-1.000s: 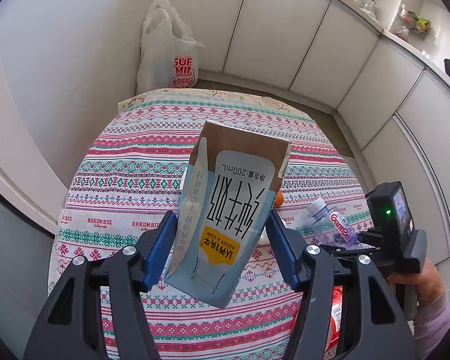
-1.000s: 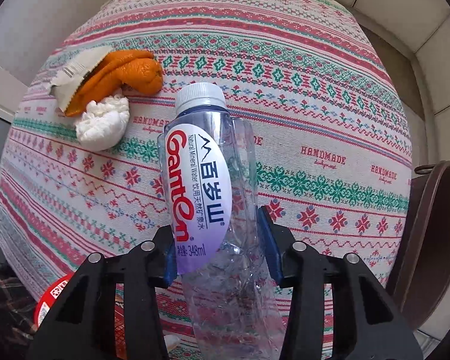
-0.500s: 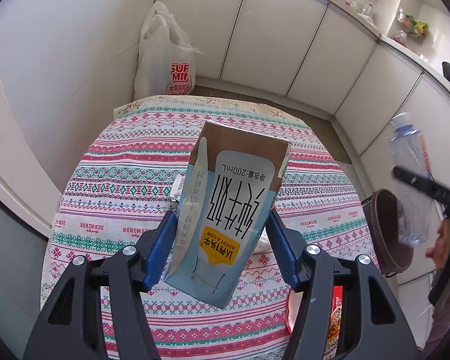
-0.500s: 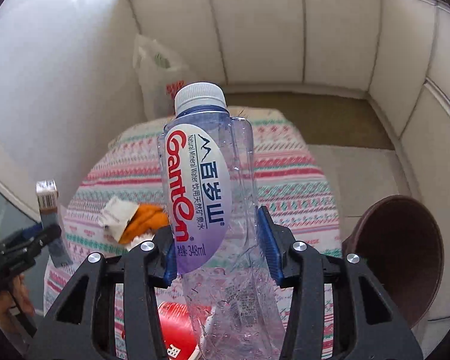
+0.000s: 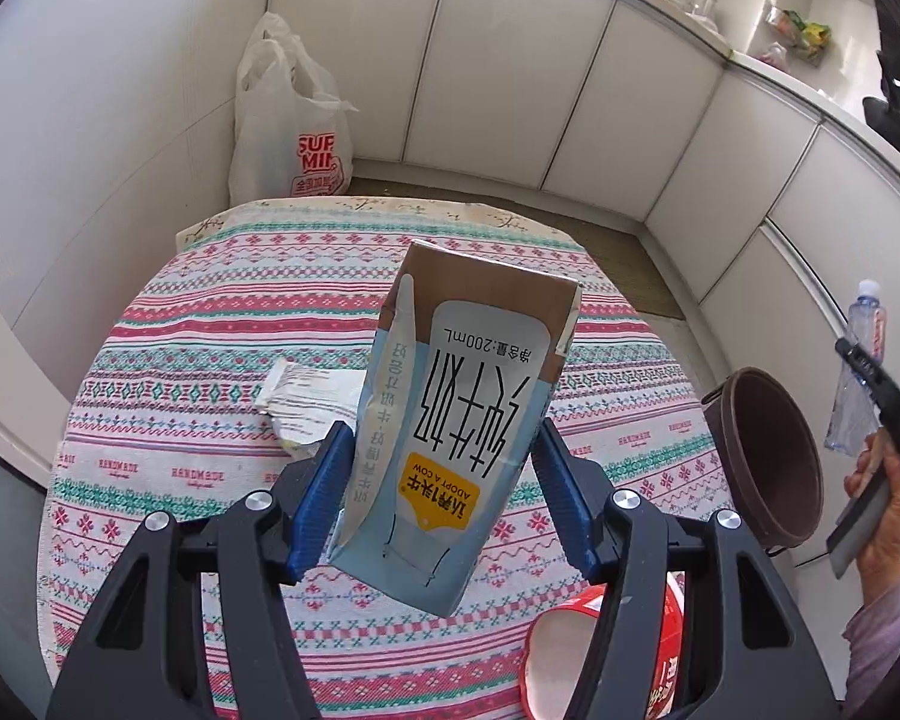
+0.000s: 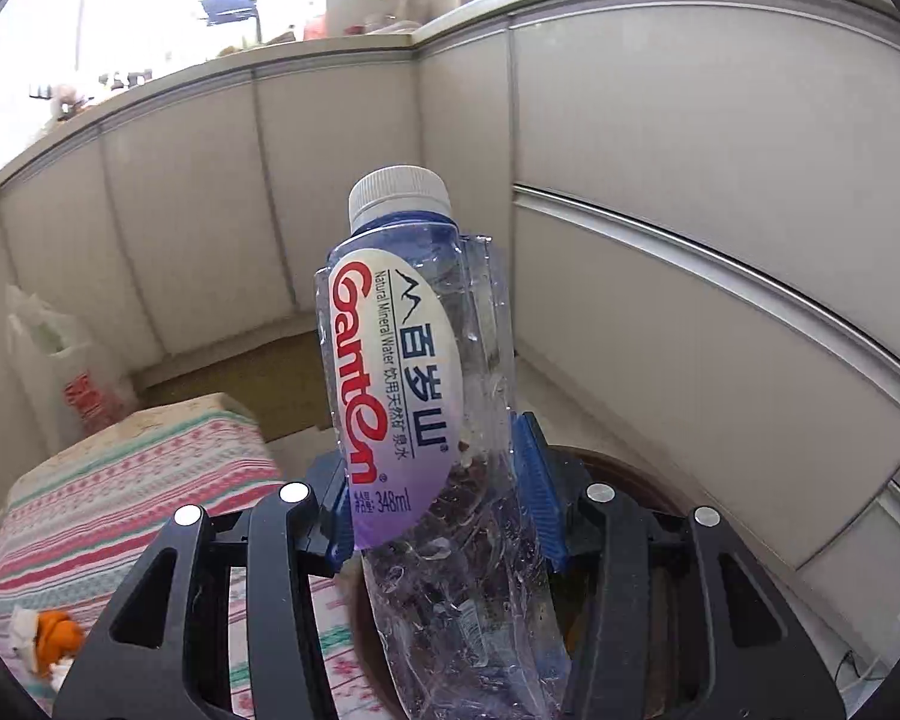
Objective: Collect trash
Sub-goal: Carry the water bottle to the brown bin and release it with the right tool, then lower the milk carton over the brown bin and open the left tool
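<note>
Swinging my right gripper point(image 6: 444, 498), jaws clamped on the Ganten water bottle point(image 6: 426, 396), from the desk point(image 5: 210, 324) over the brown bin point(image 5: 768, 456); release seems next. My left gripper point(image 5: 444, 498) grips the milk carton point(image 5: 462, 420) at frame centre.

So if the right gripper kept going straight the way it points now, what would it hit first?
Probably the white cabinet doors: the right gripper, shut on the water bottle, aims over the brown bin. Depth is unclear.

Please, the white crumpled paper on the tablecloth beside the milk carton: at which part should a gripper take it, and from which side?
Probably from above, at the raised crumpled edge of the paper nearest the carton. It lies nearly flat on the tablecloth, so only the raised fold offers something to pinch.
</note>
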`<state>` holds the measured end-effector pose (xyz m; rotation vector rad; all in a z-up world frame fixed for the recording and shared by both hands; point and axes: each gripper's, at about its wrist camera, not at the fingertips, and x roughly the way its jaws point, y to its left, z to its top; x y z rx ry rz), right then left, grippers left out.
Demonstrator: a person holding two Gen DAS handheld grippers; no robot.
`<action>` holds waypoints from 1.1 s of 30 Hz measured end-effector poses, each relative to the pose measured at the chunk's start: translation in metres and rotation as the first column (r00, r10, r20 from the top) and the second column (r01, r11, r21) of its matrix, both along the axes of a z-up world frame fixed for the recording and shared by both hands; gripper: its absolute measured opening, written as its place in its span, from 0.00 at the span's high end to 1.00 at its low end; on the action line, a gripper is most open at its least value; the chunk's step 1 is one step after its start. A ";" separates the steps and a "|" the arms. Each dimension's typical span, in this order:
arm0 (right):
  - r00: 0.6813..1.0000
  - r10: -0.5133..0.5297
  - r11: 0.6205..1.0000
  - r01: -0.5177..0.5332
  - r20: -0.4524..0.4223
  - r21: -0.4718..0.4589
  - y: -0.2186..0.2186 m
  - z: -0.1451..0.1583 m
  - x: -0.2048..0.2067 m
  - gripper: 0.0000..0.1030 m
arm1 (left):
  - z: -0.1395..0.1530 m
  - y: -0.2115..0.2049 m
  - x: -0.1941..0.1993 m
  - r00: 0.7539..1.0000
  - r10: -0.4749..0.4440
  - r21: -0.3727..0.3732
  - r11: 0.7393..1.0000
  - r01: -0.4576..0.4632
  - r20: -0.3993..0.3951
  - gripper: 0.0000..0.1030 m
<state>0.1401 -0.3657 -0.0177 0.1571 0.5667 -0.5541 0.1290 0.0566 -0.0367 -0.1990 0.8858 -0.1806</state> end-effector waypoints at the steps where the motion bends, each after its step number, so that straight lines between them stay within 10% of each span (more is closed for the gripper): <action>1: 0.999 -0.019 1.000 0.019 -0.028 0.010 -0.008 -0.011 0.002 0.57 | -0.001 -0.004 0.001 1.000 -0.003 0.004 1.000 0.003 0.004 0.41; 12: 0.964 -0.264 0.953 0.267 0.040 -0.142 -0.038 -0.006 -0.024 0.06 | 0.010 -0.064 0.003 0.991 -0.075 0.005 0.997 0.075 0.108 0.41; 22: 0.906 -0.398 0.897 0.417 0.142 -0.145 -0.095 0.025 -0.083 0.07 | 0.030 -0.201 0.031 0.957 -0.235 -0.103 0.962 0.255 0.171 0.41; 33: 0.820 -0.561 0.827 0.558 0.115 0.063 -0.160 0.017 -0.122 0.07 | 0.030 -0.339 0.050 0.921 -0.364 -0.172 0.907 0.385 0.140 0.41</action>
